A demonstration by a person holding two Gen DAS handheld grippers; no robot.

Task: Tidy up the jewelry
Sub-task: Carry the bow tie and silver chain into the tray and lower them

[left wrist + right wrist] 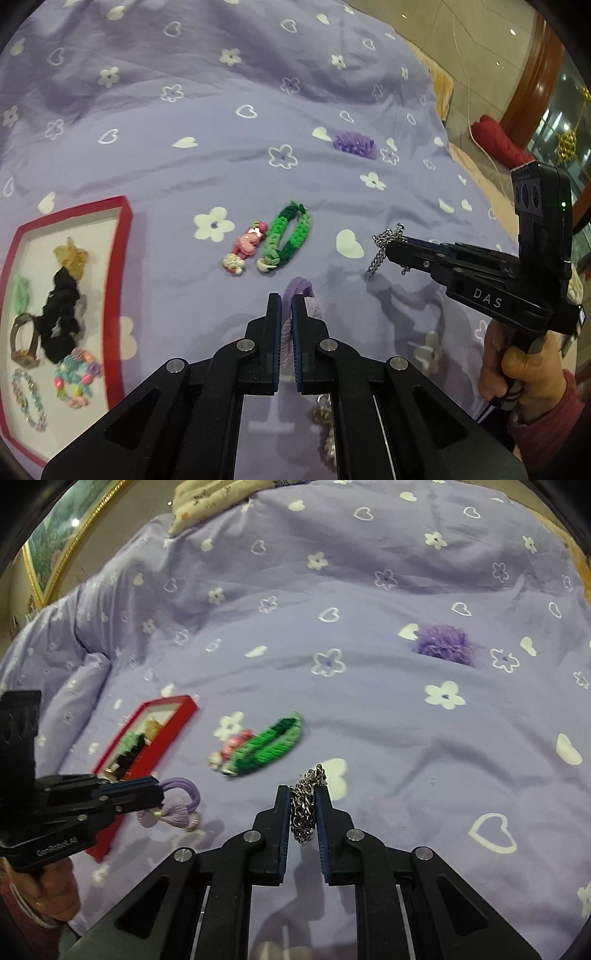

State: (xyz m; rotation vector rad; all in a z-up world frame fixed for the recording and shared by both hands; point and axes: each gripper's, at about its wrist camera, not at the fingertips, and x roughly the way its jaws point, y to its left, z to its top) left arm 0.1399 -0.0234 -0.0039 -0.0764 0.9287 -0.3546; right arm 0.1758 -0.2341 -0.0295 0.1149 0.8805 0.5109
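Silver chain (307, 805) in right gripper (303, 805) — lilac hair tie (295, 295) in left gripper (286, 306).

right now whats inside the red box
Red box holds a black scrunchie, yellow clip, green tie, watch and two bead bracelets. Anything under the scrunchie is hidden.

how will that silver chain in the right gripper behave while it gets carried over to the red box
Probably floppy: the silver chain bunches between the right gripper fingers, and a loose end dangles. It may swing, or snag the red box rim.
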